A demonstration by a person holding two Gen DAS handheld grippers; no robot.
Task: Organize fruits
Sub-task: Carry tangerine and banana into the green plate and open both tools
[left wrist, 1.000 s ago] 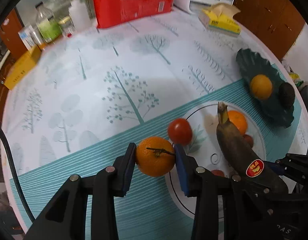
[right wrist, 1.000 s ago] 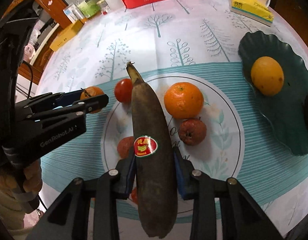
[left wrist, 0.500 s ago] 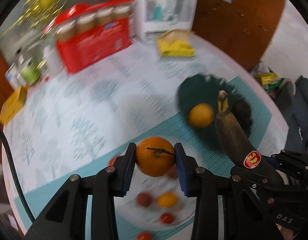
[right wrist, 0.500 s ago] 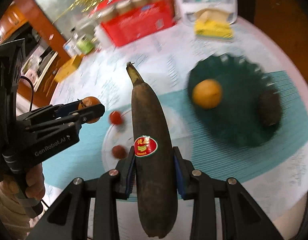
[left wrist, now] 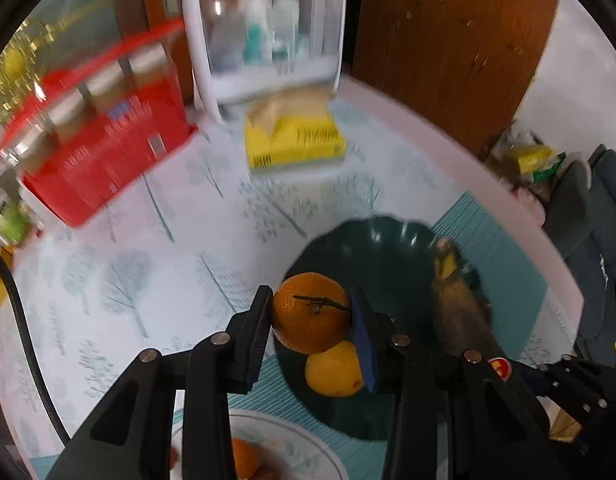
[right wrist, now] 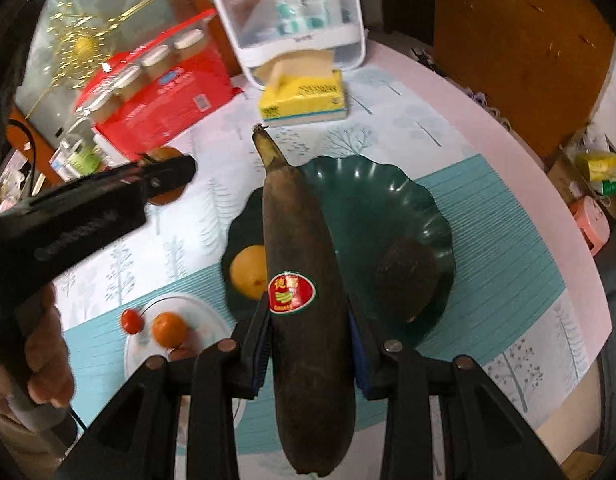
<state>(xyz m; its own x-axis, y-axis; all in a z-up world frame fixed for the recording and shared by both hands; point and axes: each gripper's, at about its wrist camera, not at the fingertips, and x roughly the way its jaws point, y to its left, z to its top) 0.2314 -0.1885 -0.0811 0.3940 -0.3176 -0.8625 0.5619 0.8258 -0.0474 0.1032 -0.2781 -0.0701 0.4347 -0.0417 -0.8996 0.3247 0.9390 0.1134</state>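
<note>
My left gripper (left wrist: 312,320) is shut on an orange tangerine (left wrist: 310,318) and holds it in the air over the near-left rim of the dark green scalloped dish (left wrist: 372,240). A yellow-orange citrus (left wrist: 334,368) lies in that dish just below it. My right gripper (right wrist: 308,344) is shut on a blackened banana (right wrist: 304,280) with a red sticker, held above the same dish (right wrist: 372,200), which also holds a dark avocado (right wrist: 406,276). The white plate (right wrist: 204,312) at lower left holds an orange (right wrist: 170,330), with a red tomato (right wrist: 132,320) at its rim.
A yellow tissue box (right wrist: 304,96), a red carton of jars (right wrist: 160,92) and a white lidded container (right wrist: 296,16) stand at the back of the tree-patterned tablecloth. The table's rounded edge (right wrist: 548,168) runs along the right, with a wooden cabinet beyond.
Both grippers have lifted with their fruit and swung from over the white plate to above the green dish. Both grips are unchanged.
</note>
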